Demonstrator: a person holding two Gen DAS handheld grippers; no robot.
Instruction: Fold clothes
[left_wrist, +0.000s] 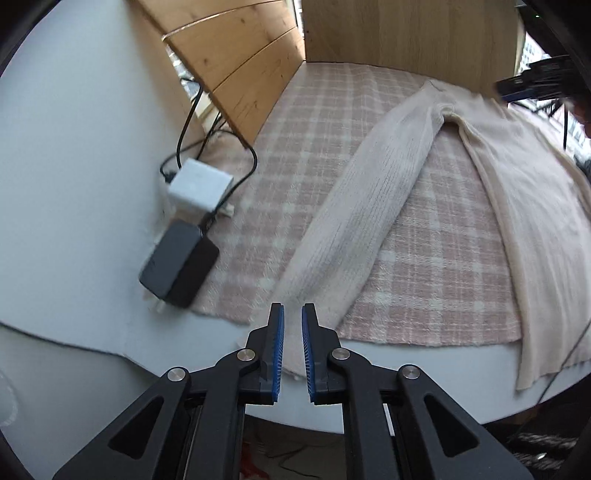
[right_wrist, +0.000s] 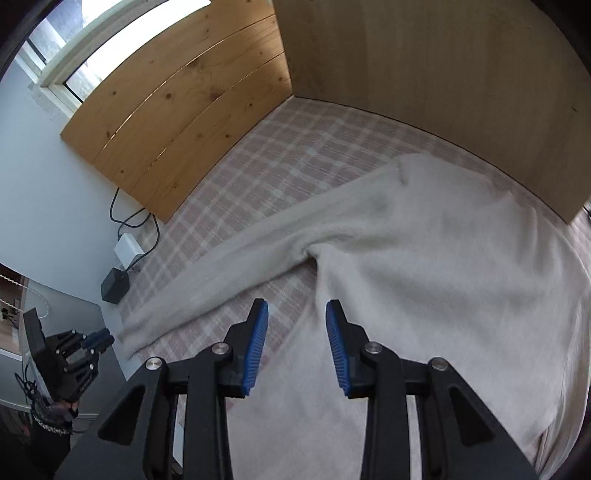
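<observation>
Sweater (left_wrist: 369, 206), cream and ribbed, lies flat on the checked blanket (left_wrist: 303, 122) that covers the bench, its body to my right and one long sleeve (right_wrist: 207, 284) stretched out toward the near left edge. That sleeve runs diagonally, and its cuff hangs just over the blanket's edge, which I judge puts it where my left hand-held gripper (left_wrist: 293, 314) can take it without digging into the blanket. My left hand-held gripper sits at the cuff with its blue pads a narrow gap apart; cloth shows between them, but I cannot tell whether they are pinching it or only straddling it. My right hand-held gripper (right_wrist: 297, 314) is released, jaws wide, hovering above the body's side edge just below the armpit, holding nothing. I read that as readiness to pin or lift the body while the sleeve is carried across, so folding looks barely begun.

Under the blanket the bench (left_wrist: 74, 184) is white and smooth. A white adapter (left_wrist: 199, 184) and a black power brick (left_wrist: 177, 266) lie with their cables at the blanket's left margin, well apart from the sweater. Pine boards (right_wrist: 177, 122) and a plain wooden panel (right_wrist: 424, 74) wall in the far corner, and a window (right_wrist: 92, 40) lights the room from the left.
</observation>
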